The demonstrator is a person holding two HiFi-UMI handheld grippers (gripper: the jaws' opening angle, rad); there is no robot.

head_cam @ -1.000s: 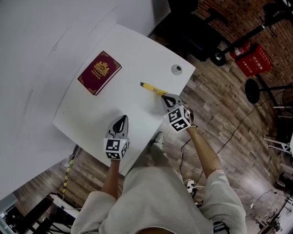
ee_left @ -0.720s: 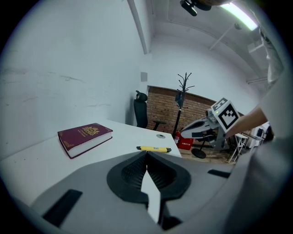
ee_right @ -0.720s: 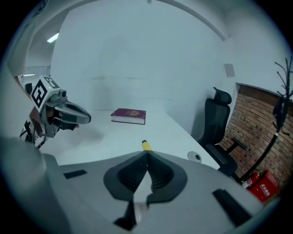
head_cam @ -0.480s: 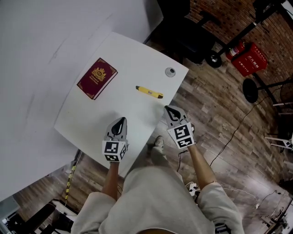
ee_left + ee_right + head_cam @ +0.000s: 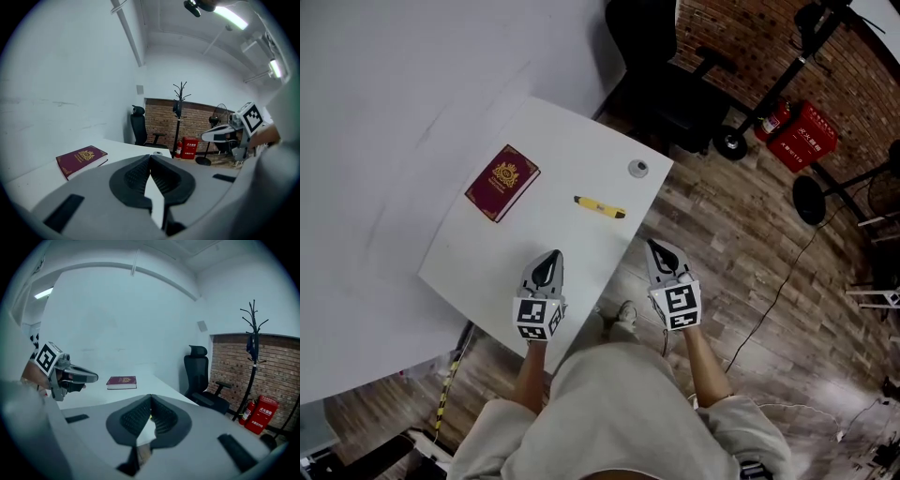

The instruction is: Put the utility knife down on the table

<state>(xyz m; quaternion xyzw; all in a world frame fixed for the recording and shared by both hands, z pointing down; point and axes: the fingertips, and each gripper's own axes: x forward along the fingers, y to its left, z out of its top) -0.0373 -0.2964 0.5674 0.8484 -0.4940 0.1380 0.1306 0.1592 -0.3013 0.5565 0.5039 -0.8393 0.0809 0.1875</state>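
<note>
Knife lies on counter; right gripper pulled back, closed, empty; left gripper closed too. Task probably done.

Steep overhead; two low across table

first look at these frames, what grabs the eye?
A yellow utility knife lies alone on the white table, near its right edge, with a maroon book to its left. Both grippers hang at the table's near end, jaws together and empty: the left gripper over the tabletop, the right gripper just off the edge, over the wood floor.
</note>
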